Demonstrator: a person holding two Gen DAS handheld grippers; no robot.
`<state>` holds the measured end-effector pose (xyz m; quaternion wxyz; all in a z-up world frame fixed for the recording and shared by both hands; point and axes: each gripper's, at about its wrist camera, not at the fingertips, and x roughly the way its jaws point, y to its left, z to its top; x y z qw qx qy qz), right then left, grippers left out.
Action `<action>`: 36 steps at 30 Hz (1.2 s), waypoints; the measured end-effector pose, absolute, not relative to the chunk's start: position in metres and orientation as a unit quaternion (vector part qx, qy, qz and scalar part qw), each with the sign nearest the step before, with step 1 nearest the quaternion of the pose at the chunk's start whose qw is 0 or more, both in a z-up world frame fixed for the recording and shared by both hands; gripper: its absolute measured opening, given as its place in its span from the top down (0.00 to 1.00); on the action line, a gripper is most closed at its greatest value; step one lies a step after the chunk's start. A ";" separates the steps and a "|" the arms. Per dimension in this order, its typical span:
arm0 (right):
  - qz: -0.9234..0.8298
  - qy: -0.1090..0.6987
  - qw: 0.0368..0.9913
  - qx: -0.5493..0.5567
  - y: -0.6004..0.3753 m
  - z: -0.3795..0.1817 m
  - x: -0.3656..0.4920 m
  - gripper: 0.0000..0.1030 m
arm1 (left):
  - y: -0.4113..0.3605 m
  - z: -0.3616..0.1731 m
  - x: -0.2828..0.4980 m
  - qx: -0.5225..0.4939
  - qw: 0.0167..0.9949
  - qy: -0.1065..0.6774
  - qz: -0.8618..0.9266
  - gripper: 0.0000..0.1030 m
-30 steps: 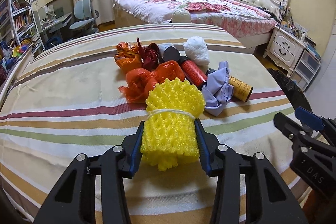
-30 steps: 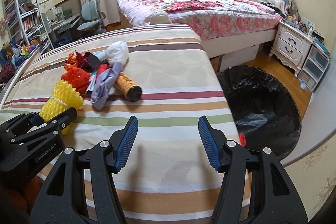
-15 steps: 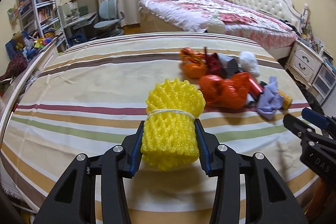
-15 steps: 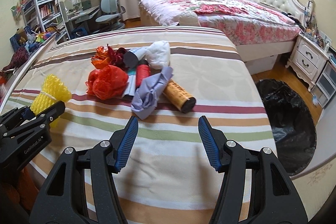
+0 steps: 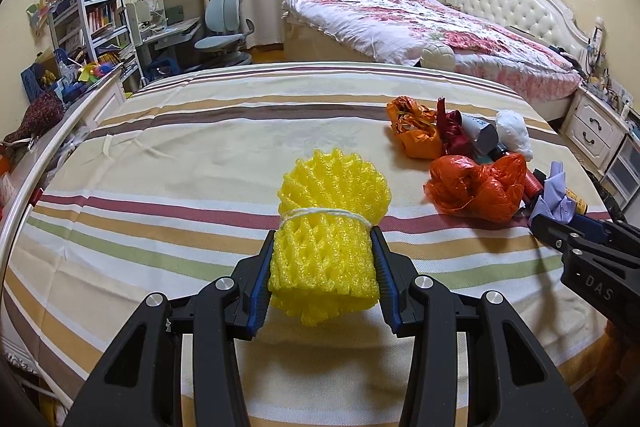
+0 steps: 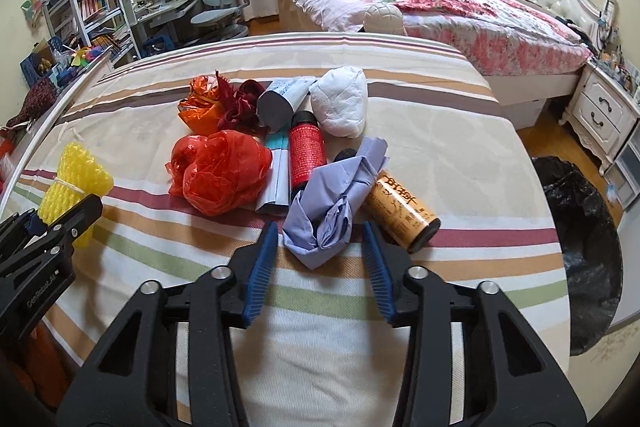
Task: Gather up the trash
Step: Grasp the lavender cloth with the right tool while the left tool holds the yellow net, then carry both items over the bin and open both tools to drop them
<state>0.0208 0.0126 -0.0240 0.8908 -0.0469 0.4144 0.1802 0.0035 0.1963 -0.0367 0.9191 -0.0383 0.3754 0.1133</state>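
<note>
— Left tool (image 5: 323,267): what is it doing?

— Clamped on the yellow foam net (image 5: 330,227), a bundle tied round with white string. Both blue pads press its lower half, and it is held above the striped bench (image 5: 180,155), the tool angled downward and forward. From the right wrist view the same bundle shows at the far left, with the left tool's black frame below it.

— And the right tool (image 6: 320,263)?

— Tilted down toward the trash pile, its jaws having just been closing. They stand partly apart, and the near end of the crumpled lilac paper (image 6: 332,199) lies between the fingertips. I see a small gap on each side, so the pads are not pressing it. In the left wrist view this tool enters from the right edge, low over the bench.

— What else is in the pile?

— A red plastic bag (image 6: 220,175) to the left of the paper, a red can (image 6: 306,155) behind it, and an orange tube (image 6: 404,211) with a black end touching the paper's right side. Farther back lie a white wad (image 6: 344,101), a grey tube (image 6: 280,103), dark red ribbon (image 6: 240,107) and an orange wrapper (image 6: 200,103).

— Where does the trash go?

— A black bin bag (image 6: 580,239) sits open on the floor, off the bench's right edge.
</note>
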 end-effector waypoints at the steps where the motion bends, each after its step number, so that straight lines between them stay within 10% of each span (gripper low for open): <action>1: 0.179 0.415 0.891 -0.048 0.014 -0.025 0.021 0.68 | 0.197 -0.037 0.004 -0.039 0.919 0.375 0.112 0.57; 36: 0.074 0.352 0.933 0.008 -0.130 0.016 -0.003 0.69 | 0.066 -0.004 0.009 0.004 0.943 0.334 -0.015 0.57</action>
